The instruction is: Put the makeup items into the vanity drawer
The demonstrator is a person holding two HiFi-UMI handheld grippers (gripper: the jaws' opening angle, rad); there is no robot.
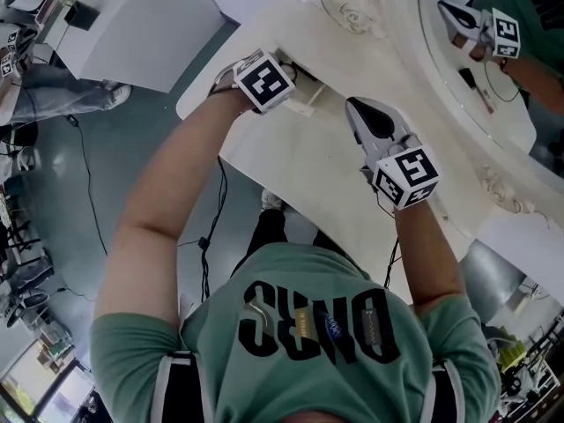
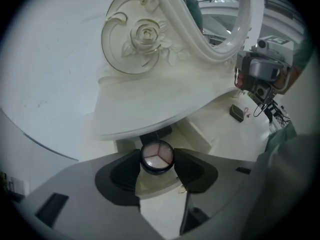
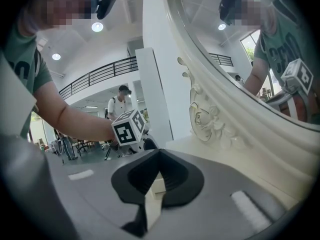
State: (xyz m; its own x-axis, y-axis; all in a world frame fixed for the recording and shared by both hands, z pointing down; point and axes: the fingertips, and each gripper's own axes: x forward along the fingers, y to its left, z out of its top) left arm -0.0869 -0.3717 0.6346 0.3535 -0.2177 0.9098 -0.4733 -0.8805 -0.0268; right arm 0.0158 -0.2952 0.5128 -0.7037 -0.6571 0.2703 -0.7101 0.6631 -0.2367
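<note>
A round black-rimmed compact (image 2: 157,157) with pinkish powder in three sections sits between the jaws of my left gripper (image 2: 157,160), which is shut on it. The compact hangs just in front of the open vanity drawer (image 2: 172,129), under the white tabletop's edge (image 2: 150,115). A dark item (image 2: 155,134) lies at the back of the drawer. In the head view my left gripper (image 1: 264,79) is at the table's left end, by the drawer (image 1: 304,102). My right gripper (image 1: 359,108) hovers over the tabletop with its jaws shut and empty (image 3: 159,153).
An ornate white mirror frame (image 2: 145,34) rises behind the tabletop, with its glass (image 1: 493,51) at the right. A small black item (image 2: 236,112) lies on the table farther right. Grey floor (image 1: 115,166) and a cable lie to the left of the vanity.
</note>
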